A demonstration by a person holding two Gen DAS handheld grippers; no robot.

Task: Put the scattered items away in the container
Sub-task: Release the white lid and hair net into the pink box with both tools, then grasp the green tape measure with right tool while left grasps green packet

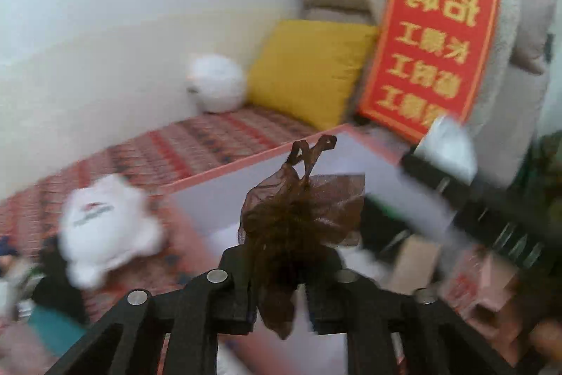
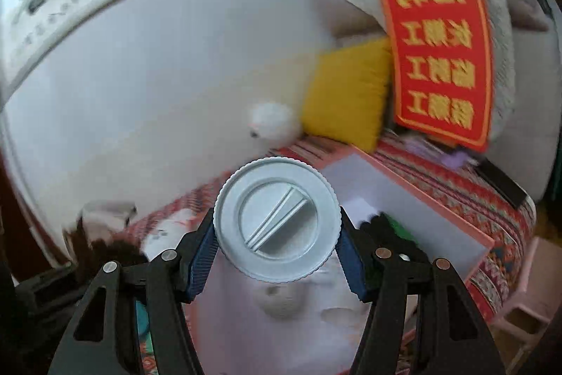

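Mid-tidy on a patterned bed [image 1: 210, 143]: the left gripper [image 1: 277, 287] has its fingers closed on a brown mesh pouch [image 1: 298, 213], held just above the pink-rimmed box [image 1: 246, 164] that serves as the container, while the right gripper [image 2: 277, 255] clamps a pale blue ribbed lid [image 2: 277, 220], apparently atop a white jar, between its blue-padded fingers, also over the box. Neither item has been let go yet. Inside the box, blurred shapes suggest a few things already stowed, among them something dark and green and a pale round object; exactly what they are cannot be told. A white plush toy [image 1: 105, 227] and other oddments lie outside on the bed, so the job looks partly done.
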